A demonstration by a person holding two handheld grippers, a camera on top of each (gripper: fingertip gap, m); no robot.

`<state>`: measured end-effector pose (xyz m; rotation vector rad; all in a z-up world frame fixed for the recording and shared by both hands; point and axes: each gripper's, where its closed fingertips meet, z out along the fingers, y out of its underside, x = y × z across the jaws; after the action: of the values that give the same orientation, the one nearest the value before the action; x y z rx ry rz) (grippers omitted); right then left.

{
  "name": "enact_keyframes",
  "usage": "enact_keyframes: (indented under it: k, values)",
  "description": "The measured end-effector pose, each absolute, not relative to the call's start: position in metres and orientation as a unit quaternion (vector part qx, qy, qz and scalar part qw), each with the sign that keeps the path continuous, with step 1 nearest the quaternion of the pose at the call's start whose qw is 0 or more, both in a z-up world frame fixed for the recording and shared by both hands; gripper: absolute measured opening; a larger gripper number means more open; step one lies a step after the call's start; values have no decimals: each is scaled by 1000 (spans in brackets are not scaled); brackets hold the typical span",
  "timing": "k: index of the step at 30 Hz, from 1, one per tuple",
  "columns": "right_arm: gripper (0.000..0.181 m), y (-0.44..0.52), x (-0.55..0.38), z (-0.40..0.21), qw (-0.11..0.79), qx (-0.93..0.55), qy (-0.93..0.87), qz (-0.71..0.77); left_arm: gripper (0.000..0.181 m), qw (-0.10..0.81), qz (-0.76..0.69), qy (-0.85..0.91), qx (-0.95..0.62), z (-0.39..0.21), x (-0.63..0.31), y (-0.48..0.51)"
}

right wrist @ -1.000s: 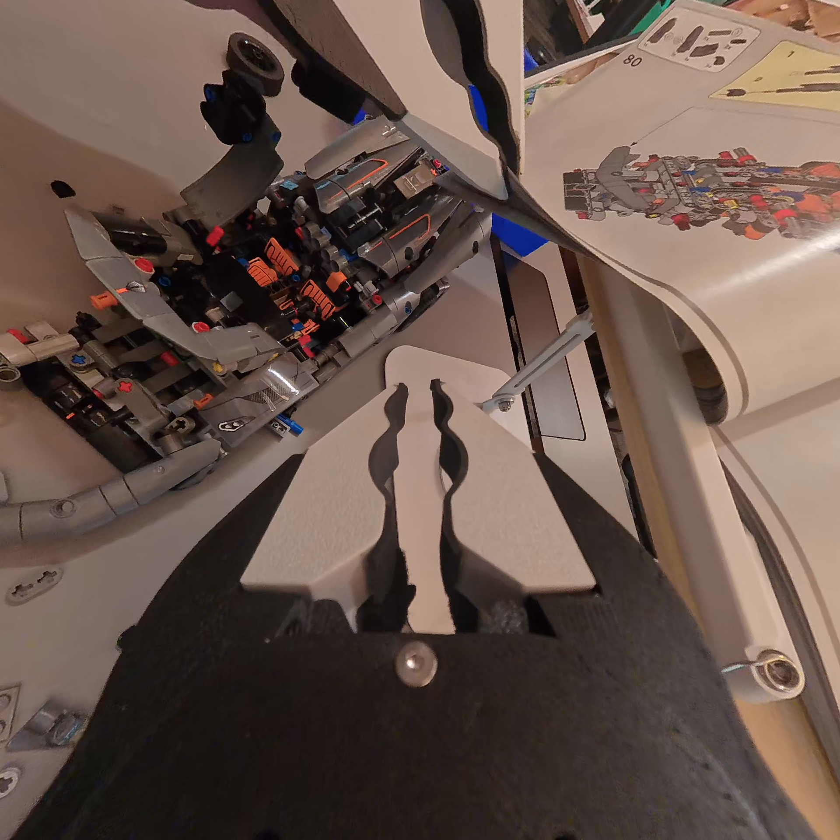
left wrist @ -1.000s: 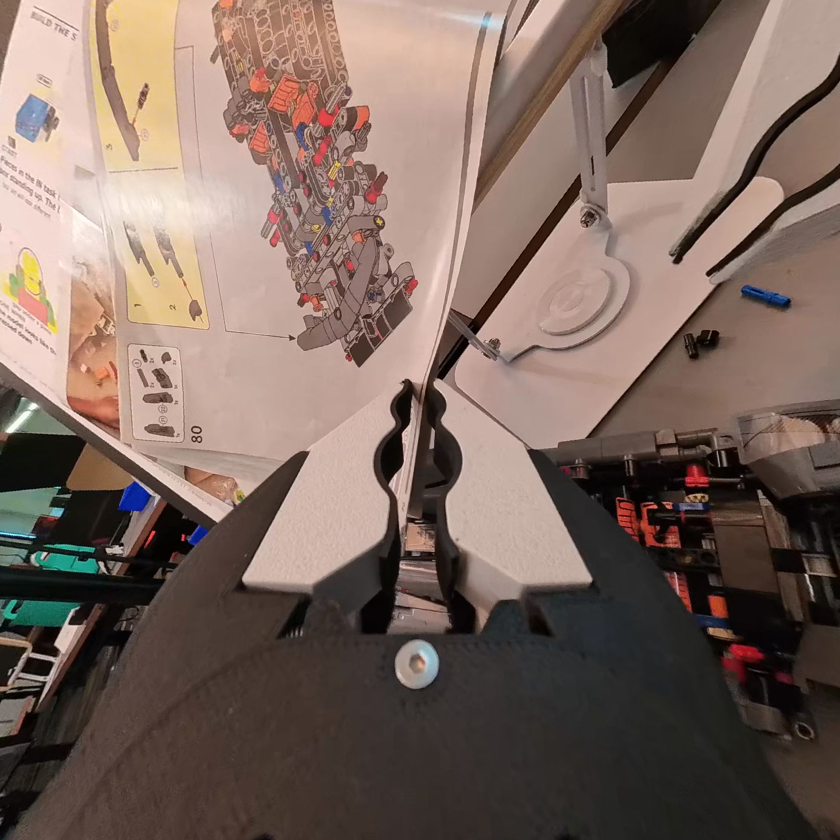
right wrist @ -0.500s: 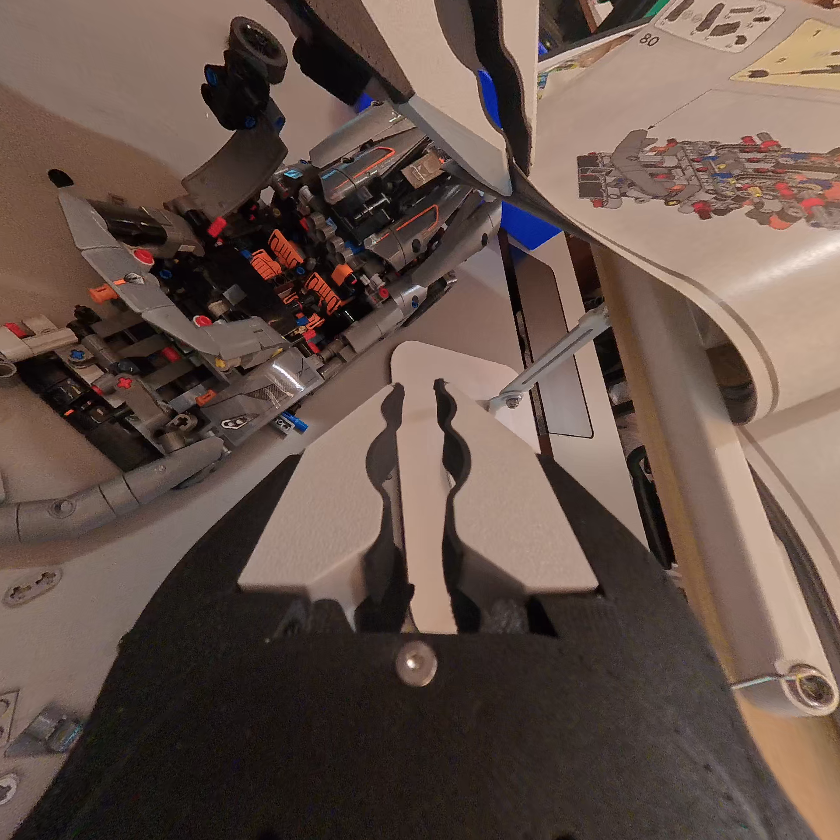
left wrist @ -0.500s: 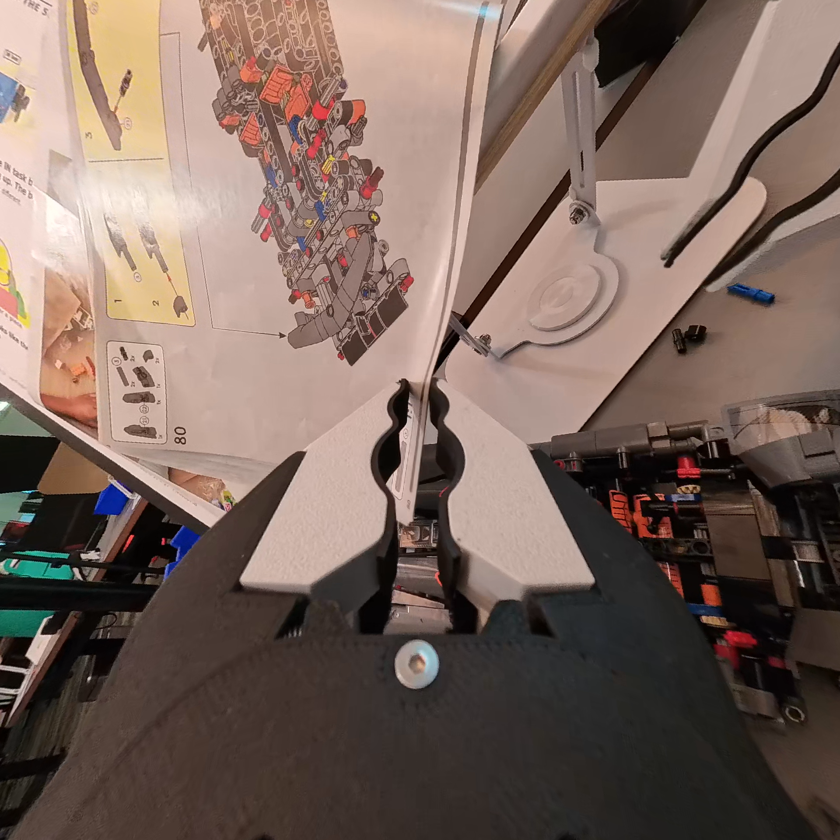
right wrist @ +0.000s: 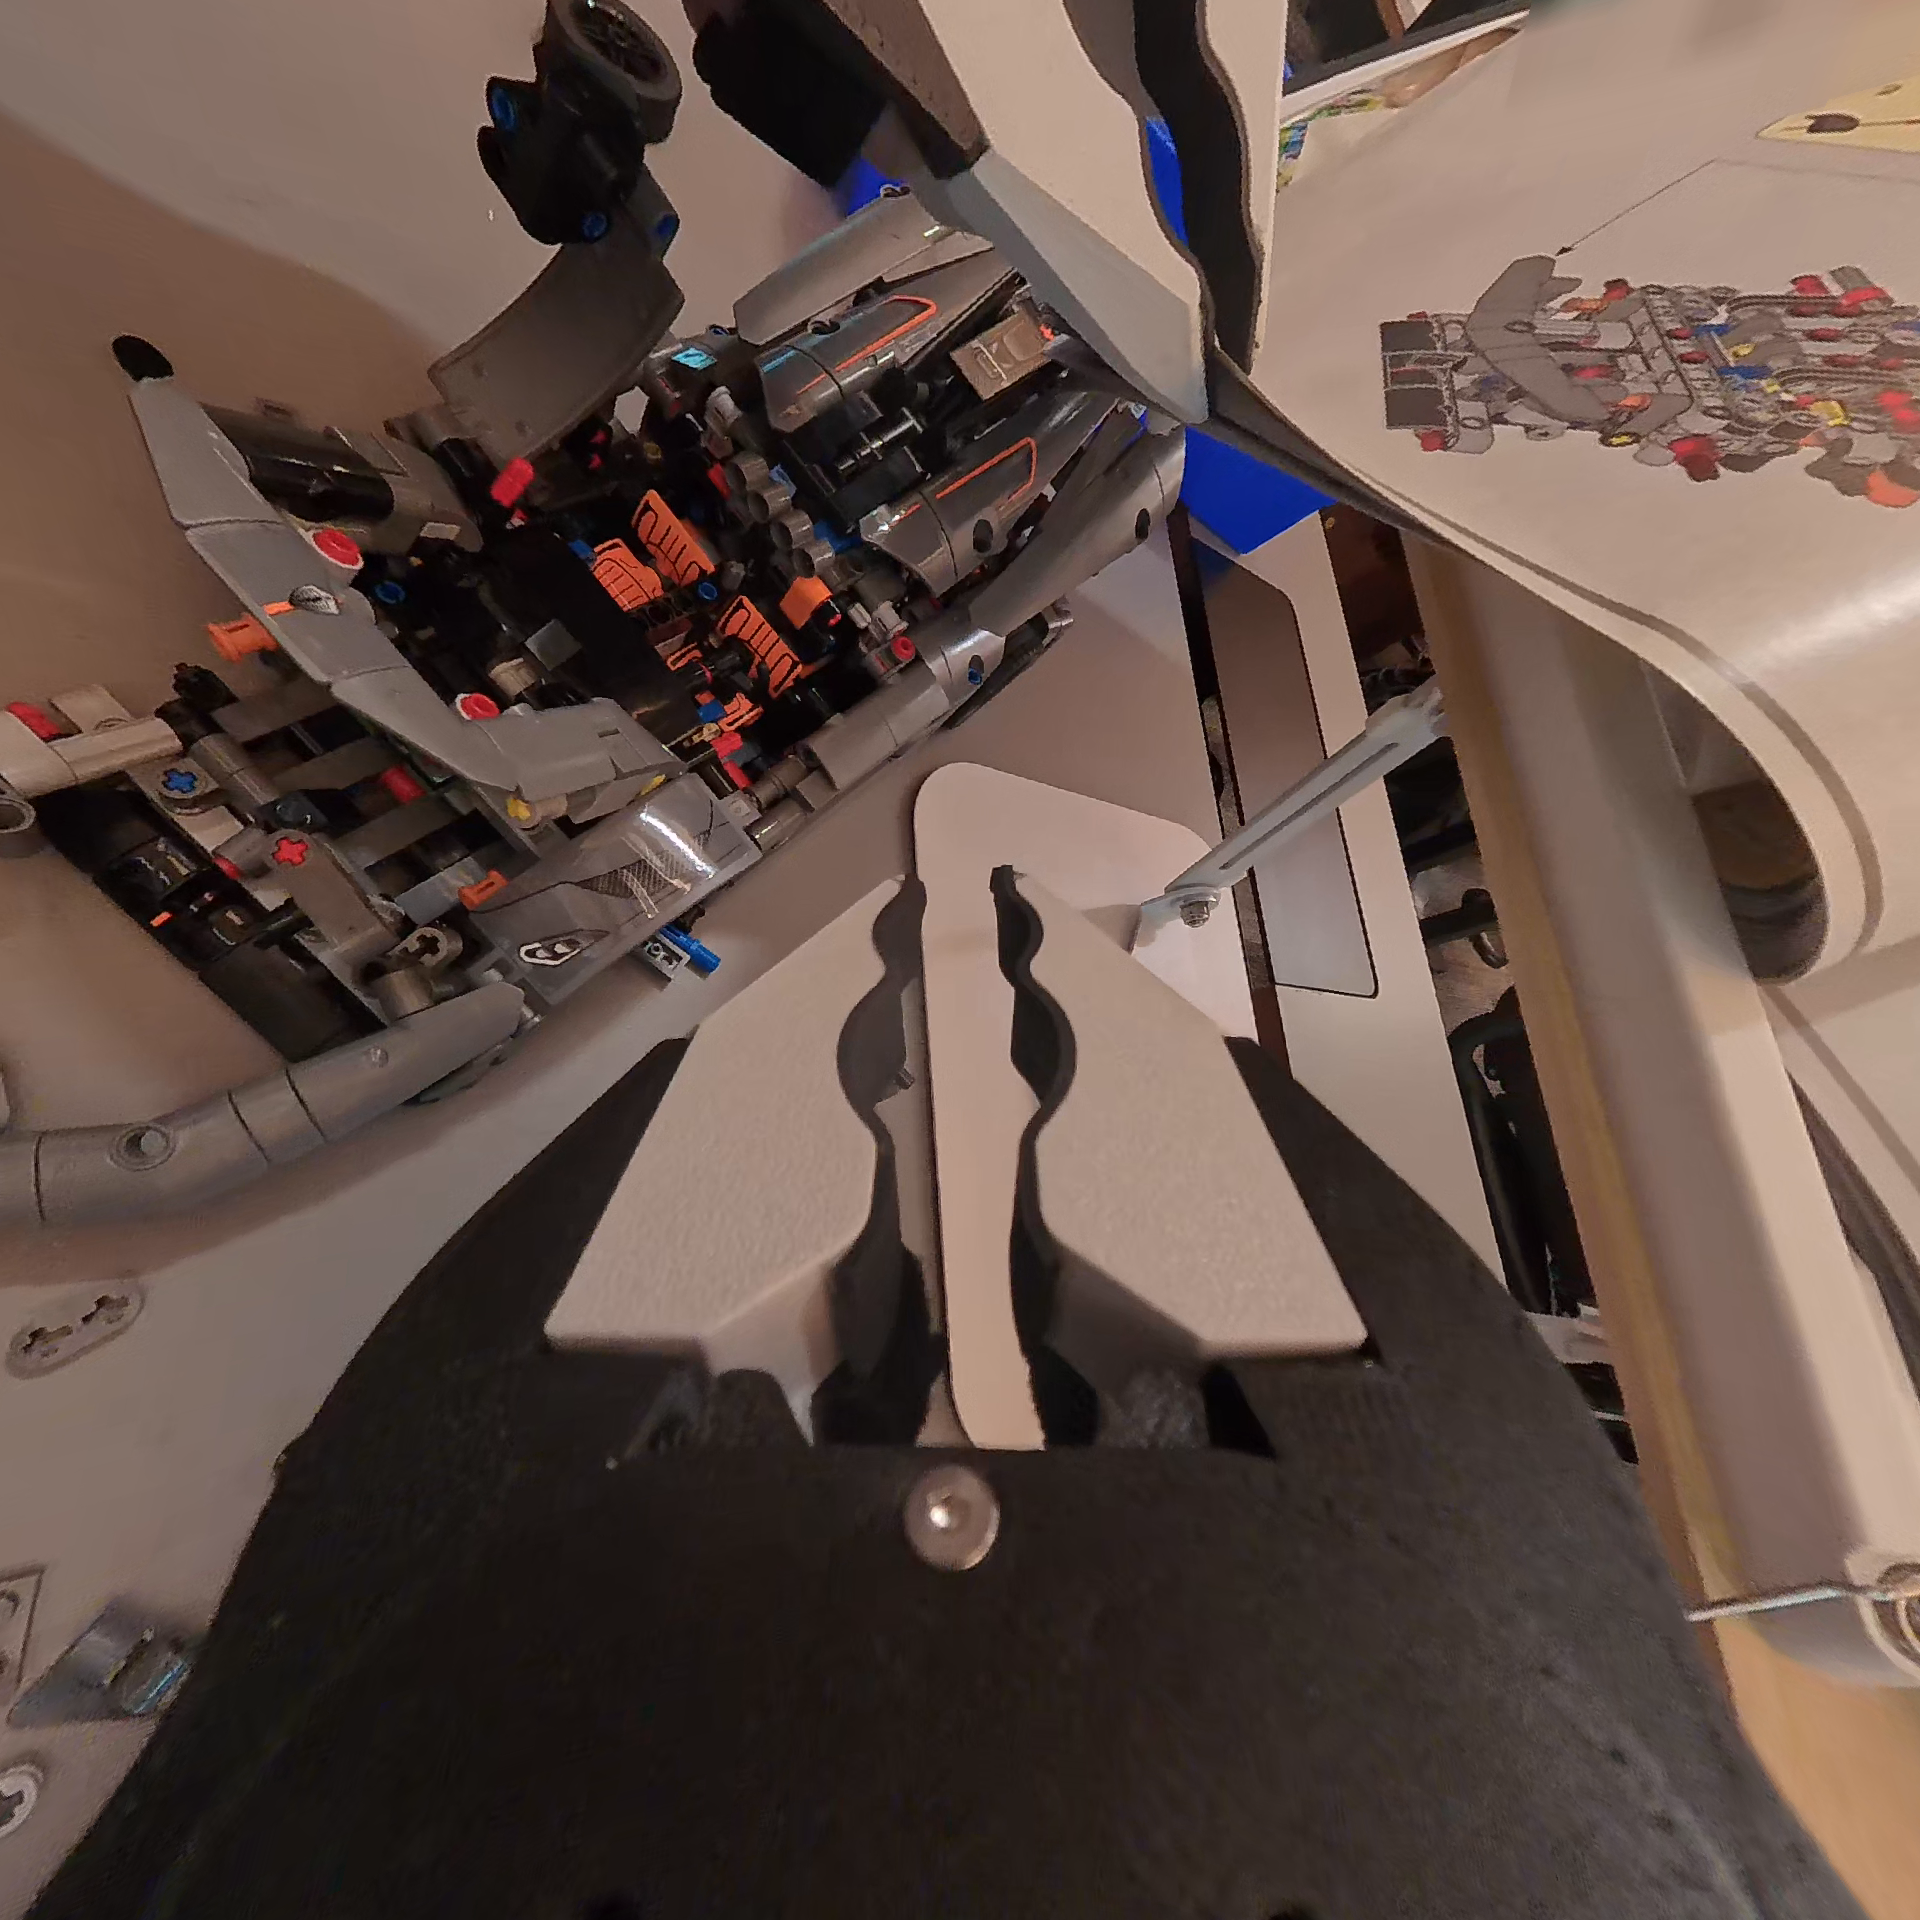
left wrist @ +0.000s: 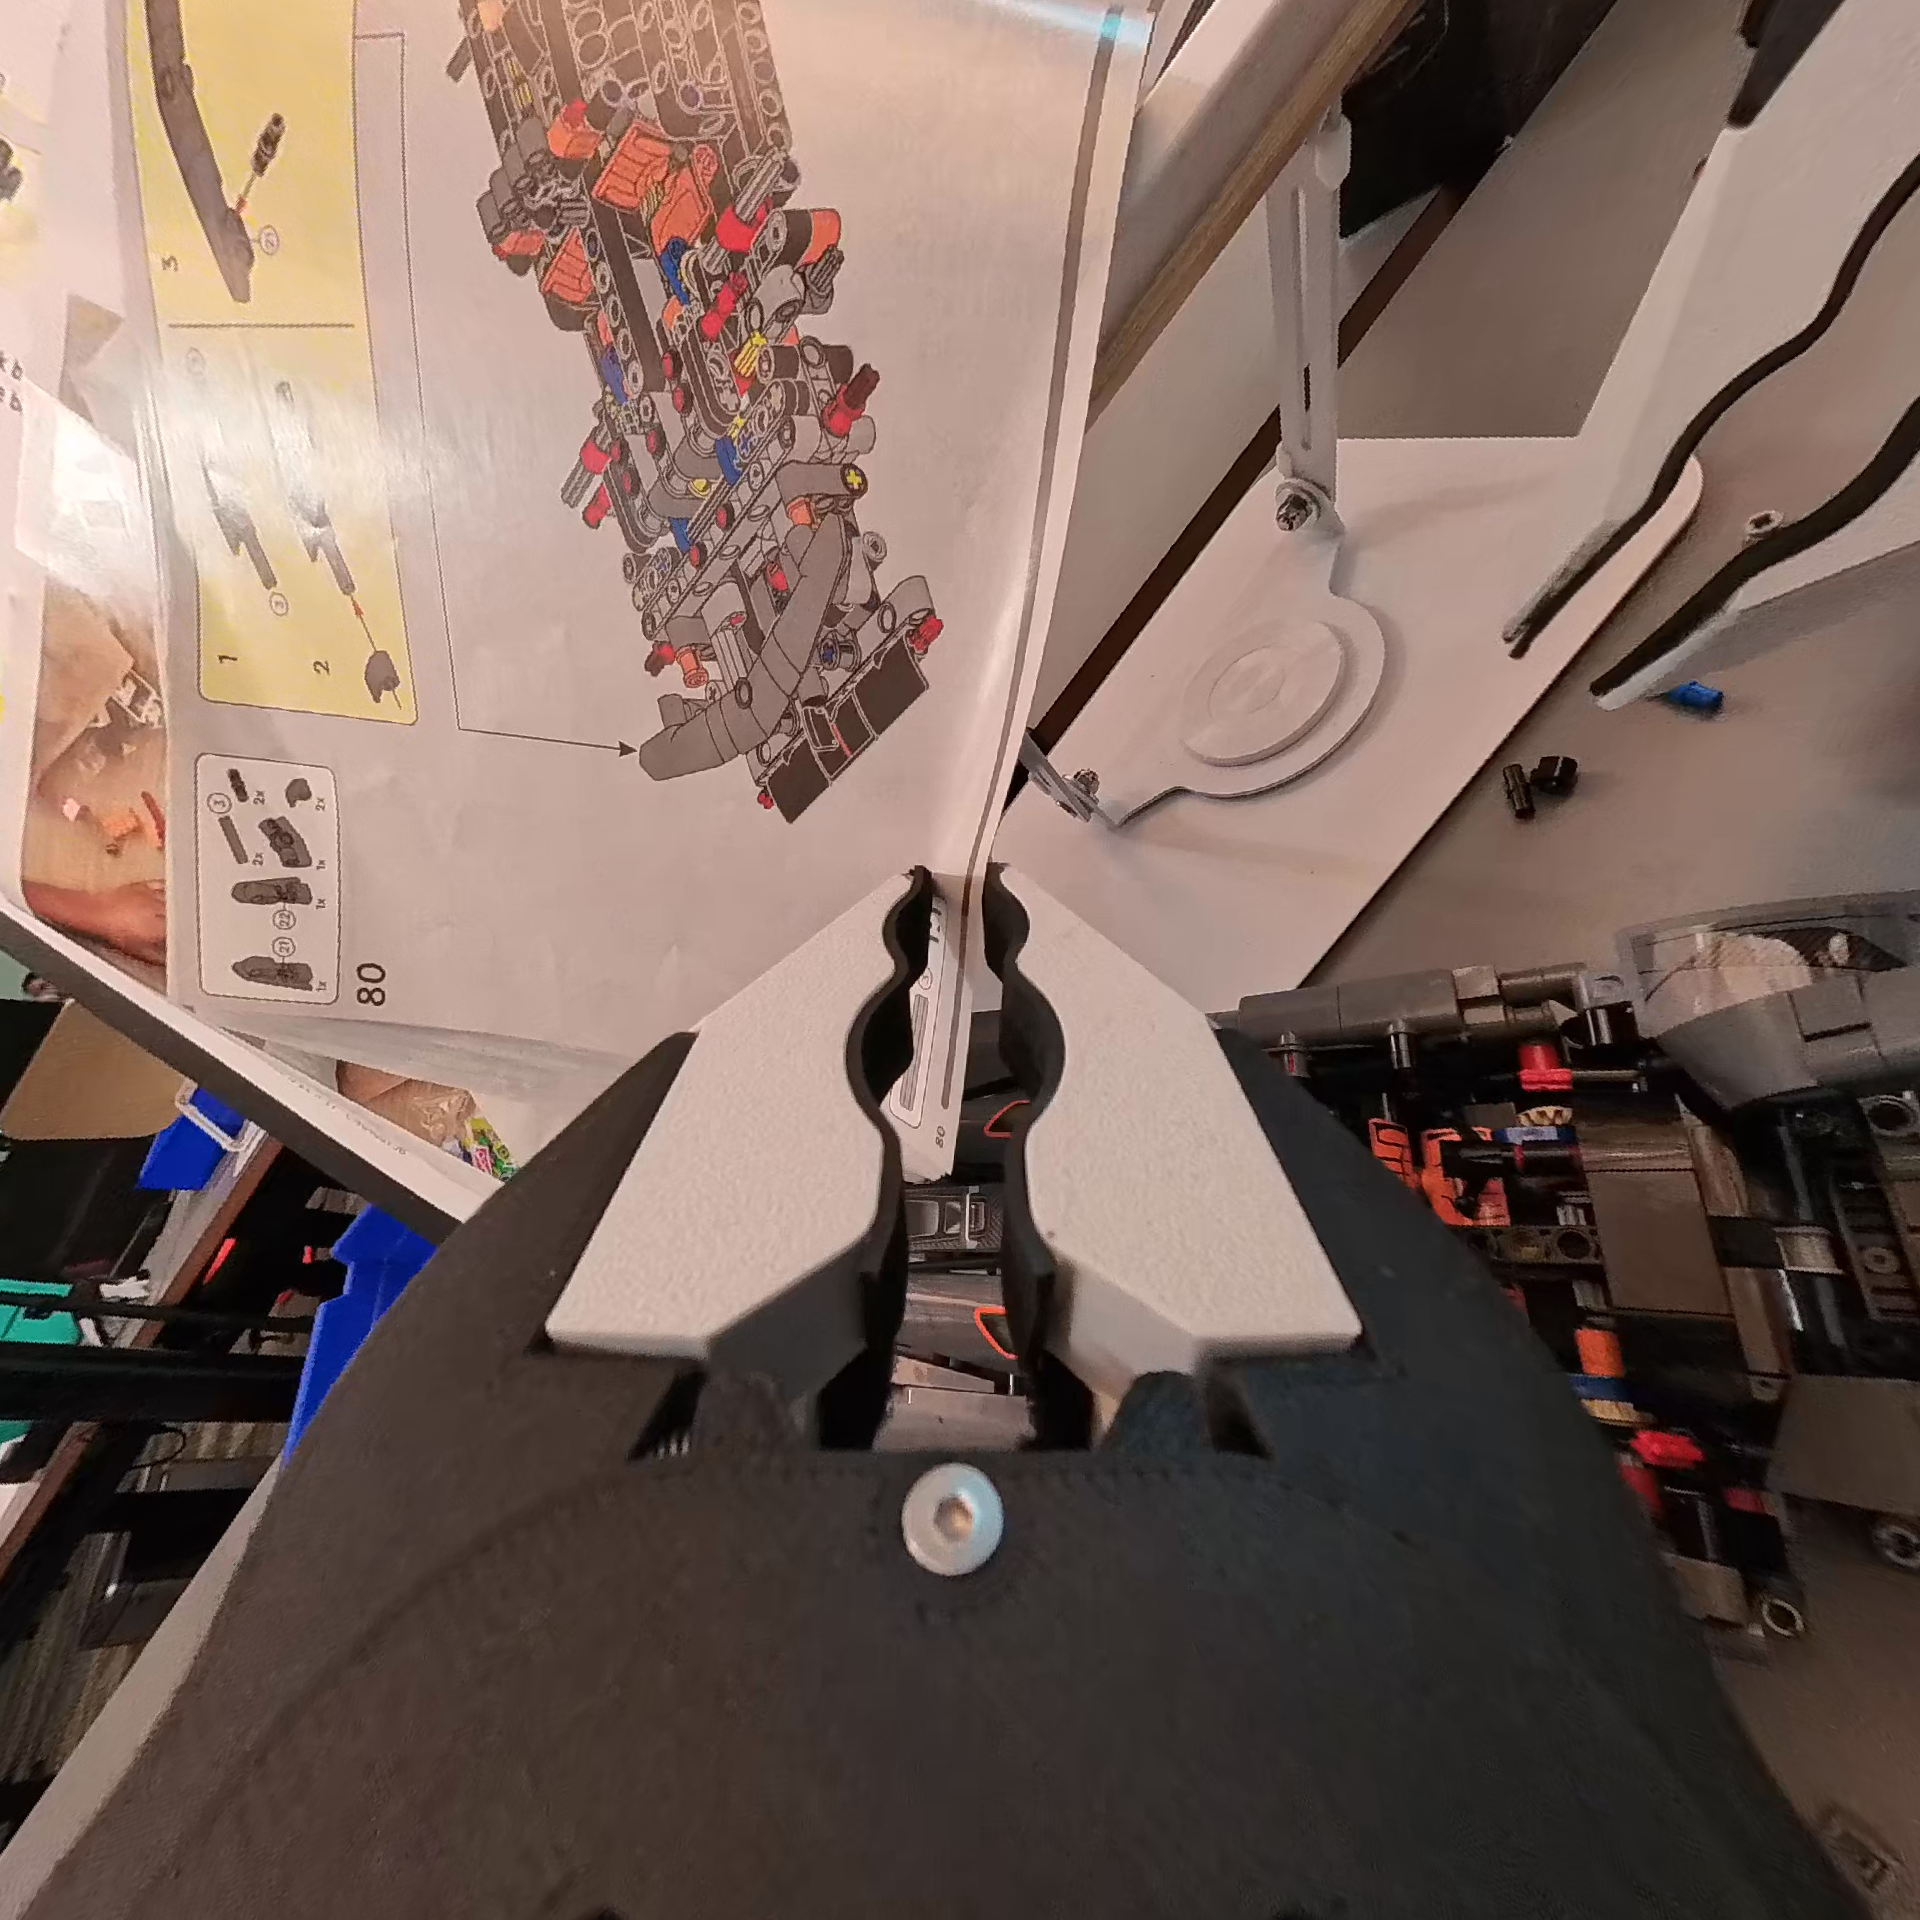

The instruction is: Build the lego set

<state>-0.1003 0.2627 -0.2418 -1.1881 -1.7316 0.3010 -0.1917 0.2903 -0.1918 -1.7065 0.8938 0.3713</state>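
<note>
The open instruction booklet (left wrist: 540, 852) rests on a white stand. My left gripper (left wrist: 954, 878) is shut on the lower corner of one page (left wrist: 940, 1081) and holds it lifted and curled; the right wrist view shows the pinch (right wrist: 1210, 379) and the bowed page (right wrist: 1662, 644). The half-built grey, black and orange lego car (right wrist: 623, 623) lies on the table under and right of my left gripper (left wrist: 1558, 1195). My right gripper (right wrist: 956, 883) is slightly open and empty, over the stand's white foot plate (right wrist: 1081, 831). It shows at the upper right of the left wrist view (left wrist: 1558, 665).
A black wheel assembly (right wrist: 592, 114) lies beyond the car. A blue pin (left wrist: 1691, 698) and small black pieces (left wrist: 1543, 774) lie loose on the table. The stand's metal arm (left wrist: 1304, 343) rises near the page. Blue bins (left wrist: 353, 1268) sit past the table edge. Left tips to right tips: about 11 cm.
The page has slid a little way out through my left jaws, and their gap looks slightly wider. The right gripper has drifted slightly; its opening is unchanged.
</note>
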Motion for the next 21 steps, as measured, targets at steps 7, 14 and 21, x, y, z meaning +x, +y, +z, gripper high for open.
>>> enact_keyframes:
  k: [7, 14, 21]
  values:
    - [12, 261, -101, -244, 486, -487, -715, 122, 7, 557, 152, 380, -723, -192, -192, 290]
    - [11, 261, -101, -245, 485, -485, -718, 119, 7, 557, 146, 381, -723, -192, -192, 289]
    - [11, 261, -102, -245, 486, -485, -718, 119, 6, 558, 130, 383, -724, -191, -191, 287]
